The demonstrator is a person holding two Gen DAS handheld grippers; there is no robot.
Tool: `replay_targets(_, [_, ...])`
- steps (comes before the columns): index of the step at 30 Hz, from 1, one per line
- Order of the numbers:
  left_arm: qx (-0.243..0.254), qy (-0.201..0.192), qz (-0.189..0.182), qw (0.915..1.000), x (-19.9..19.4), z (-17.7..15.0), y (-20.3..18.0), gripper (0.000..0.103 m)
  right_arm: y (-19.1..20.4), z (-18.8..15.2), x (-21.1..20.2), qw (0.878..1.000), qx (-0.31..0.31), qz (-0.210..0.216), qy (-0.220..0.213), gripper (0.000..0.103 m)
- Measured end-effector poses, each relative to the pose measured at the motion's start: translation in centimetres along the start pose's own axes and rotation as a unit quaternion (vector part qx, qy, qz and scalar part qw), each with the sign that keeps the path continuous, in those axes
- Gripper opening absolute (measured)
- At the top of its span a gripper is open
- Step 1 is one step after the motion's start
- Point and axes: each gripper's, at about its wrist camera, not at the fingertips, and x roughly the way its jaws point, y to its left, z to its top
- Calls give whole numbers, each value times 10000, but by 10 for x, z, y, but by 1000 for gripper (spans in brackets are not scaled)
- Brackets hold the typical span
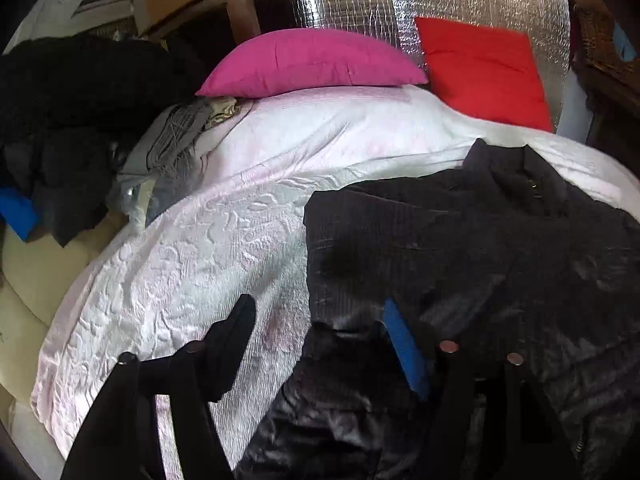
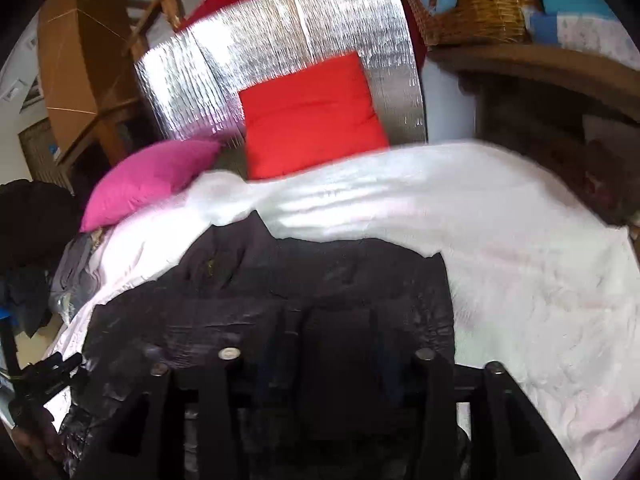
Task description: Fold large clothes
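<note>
A black quilted jacket (image 1: 480, 260) lies spread flat on the white bedspread (image 1: 200, 240), collar toward the pillows. My left gripper (image 1: 320, 320) hangs open over the jacket's left edge. Its blue-padded finger (image 1: 400, 340) is above the jacket and the other finger (image 1: 240, 320) is above bare bedspread, with nothing pinched. In the right wrist view the same jacket (image 2: 280, 280) fills the lower middle. My right gripper (image 2: 336, 320) hovers over it with dark fingers apart and hard to separate from the dark cloth. I see no fold pinched between them.
A pink pillow (image 1: 312, 60) and a red pillow (image 1: 484, 68) lean against a silver foil sheet (image 1: 360, 0) at the head of the bed. Dark clothes (image 1: 72, 100) and grey cloth (image 1: 172, 140) are piled on the left. A wicker basket (image 2: 480, 0) sits on a shelf at the right.
</note>
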Motion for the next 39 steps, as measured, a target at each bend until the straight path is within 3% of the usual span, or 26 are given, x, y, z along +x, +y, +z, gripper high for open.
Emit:
replay_targets(2, [159,459,-36,9988,18,-7,-6,77,-11,-13,38,9966,178,-137,798,52])
replay_targets(3, [178,652,-87,9977,26,-11,-8,77,-14,-17,49,9961,212,-123,850,52])
replay_targets(4, [114,606,-91,9981,26,-12,-6,77,-13,-17,43,9976,141,-149,665,51])
replay_targets(6, [43,595,-134,9981,16,-7,-1,77,-6,-11,29,9975,57,-154,690,51])
replay_targets(9, [-188,182,-305,9992,-7,-2,9,77,1,-8,-9,9979,211,561,247,52])
replay_targets(12, [-50,225,-456,9987,-8,-4,4,80,16,-16,-7,9922,65,1065,649,52])
replay_targets(15, [344,823,-340,9954,19,-20,-13,84,28,-36,24,9878,-436,646,1345,54])
replay_targets(17, [168,835,-354,9957,15,-16,-10,83,33,-33,16,9891,-641,540,1208,54])
replay_targets(20, [-128,730,-687,9949,-3,-11,-2,83,28,-26,-10,9898,-407,851,1067,54])
replay_targets(22, [-95,751,-736,9944,-7,-14,-4,83,29,-29,-21,9897,-423,986,947,65])
replay_targets(24, [288,794,-482,9953,-5,-25,-16,84,33,-38,-11,9878,-560,726,1262,68])
replay_targets(25, [416,751,-379,9956,-9,-29,-20,84,31,-49,5,9798,-673,609,1785,68])
replay_targets(26, [554,651,-270,9960,-14,-33,-23,84,31,-55,7,9777,-721,600,1876,68])
replay_targets(33, [697,-251,-359,9966,-91,-58,8,84,-4,-54,-90,9921,-479,876,756,68])
replay_targets(36, [704,-564,-214,9957,-117,-73,32,84,-47,-72,-120,9928,290,944,680,68])
replay_targets(39, [520,-518,-185,9971,-129,-99,63,84,-82,-92,-136,9895,750,995,738,68])
